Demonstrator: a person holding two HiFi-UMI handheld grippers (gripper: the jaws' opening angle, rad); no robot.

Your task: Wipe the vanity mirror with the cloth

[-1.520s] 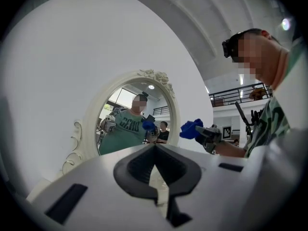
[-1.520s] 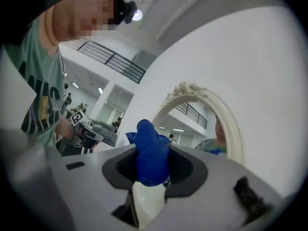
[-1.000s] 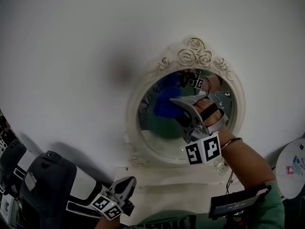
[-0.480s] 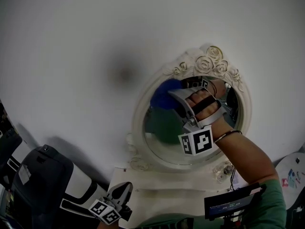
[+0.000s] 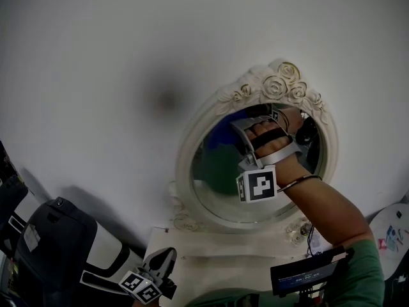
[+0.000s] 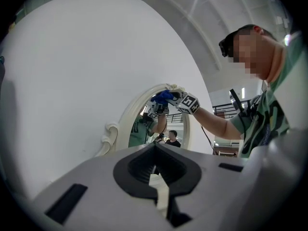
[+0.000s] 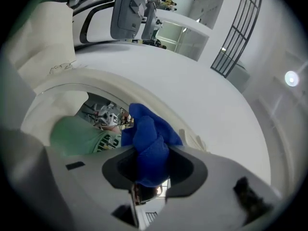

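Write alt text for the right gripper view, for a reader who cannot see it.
The right gripper is shut on a bunched blue cloth, which it holds at the edge of a vanity mirror with a wide white frame. The glass reflects a green garment, and a white wall lies beyond the frame.

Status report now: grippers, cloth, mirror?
Right gripper shut on blue cloth, at upper glass of mirror. Left gripper shut, empty, held low. Nothing in the way.
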